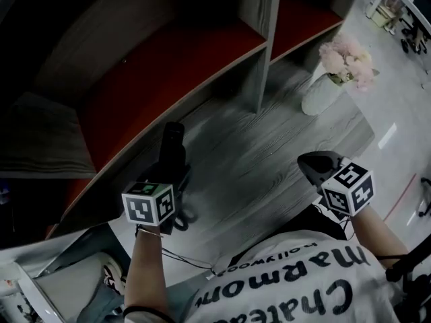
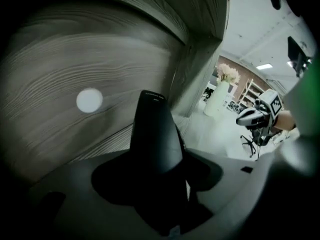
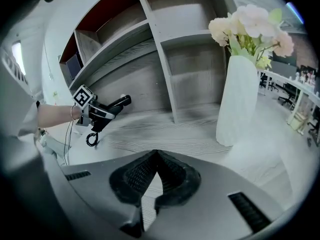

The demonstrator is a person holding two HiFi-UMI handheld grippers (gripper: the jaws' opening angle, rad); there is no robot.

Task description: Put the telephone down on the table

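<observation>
The telephone is a black handset point(image 1: 172, 145). My left gripper point(image 1: 175, 177) is shut on its lower part, and the free end points away toward the shelves. In the left gripper view the handset point(image 2: 155, 134) rises between the jaws and fills the gap. The right gripper view shows the handset point(image 3: 118, 103) tilted above the grey wood table point(image 3: 190, 129), with its coiled cord point(image 3: 91, 140) hanging beneath my left gripper point(image 3: 102, 113). My right gripper point(image 1: 312, 162) hovers at the table's right, shut with nothing in it; its dark pads point(image 3: 131, 176) meet at the tip.
A white vase point(image 1: 322, 94) of pale pink flowers point(image 1: 347, 59) stands at the table's far right. A shelf unit with red backing point(image 1: 155, 66) and an upright divider point(image 1: 259, 79) runs along the back. The table's bare wood top point(image 1: 269, 153) lies between both grippers.
</observation>
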